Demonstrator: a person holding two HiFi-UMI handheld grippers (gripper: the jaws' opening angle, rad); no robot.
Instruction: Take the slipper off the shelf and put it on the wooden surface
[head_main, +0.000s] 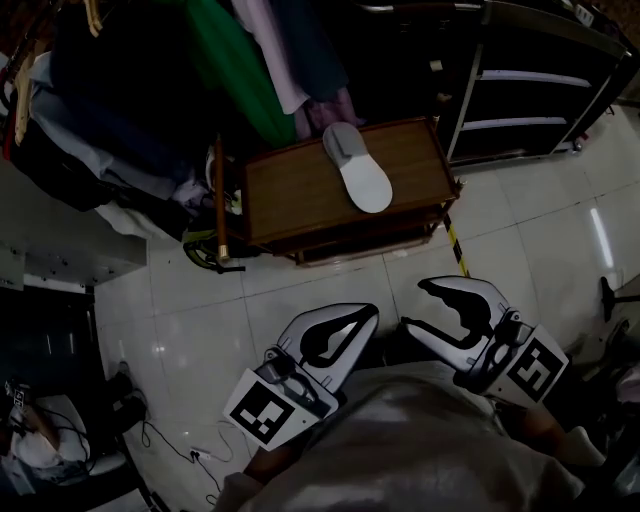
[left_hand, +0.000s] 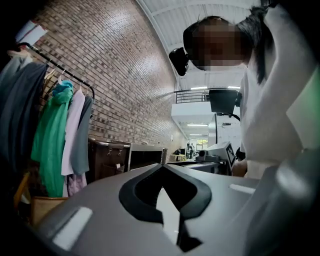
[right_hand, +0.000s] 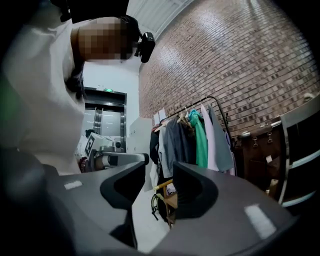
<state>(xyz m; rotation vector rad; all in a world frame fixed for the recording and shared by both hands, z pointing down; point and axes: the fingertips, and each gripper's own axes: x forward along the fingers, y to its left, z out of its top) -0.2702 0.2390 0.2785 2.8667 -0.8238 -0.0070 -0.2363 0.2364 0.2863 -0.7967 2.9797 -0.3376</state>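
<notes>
A pale grey slipper (head_main: 357, 167) lies sole up on the wooden surface (head_main: 290, 195), a small brown stand on the tiled floor. Both grippers hang low in the head view, close to the person's body and well short of the stand. My left gripper (head_main: 368, 314) is shut, tips together with nothing between them; its own view (left_hand: 162, 169) shows the same. My right gripper (head_main: 414, 305) stands open and empty, and a clear gap shows between its jaws (right_hand: 160, 167). Neither gripper touches the slipper.
A clothes rack with a green garment (head_main: 235, 70) and dark coats crowds the stand's far and left sides. A black shelving unit (head_main: 530, 90) stands at the upper right. Cables (head_main: 170, 440) lie on the white tiles at the lower left. A brick wall (right_hand: 240, 60) backs the rack.
</notes>
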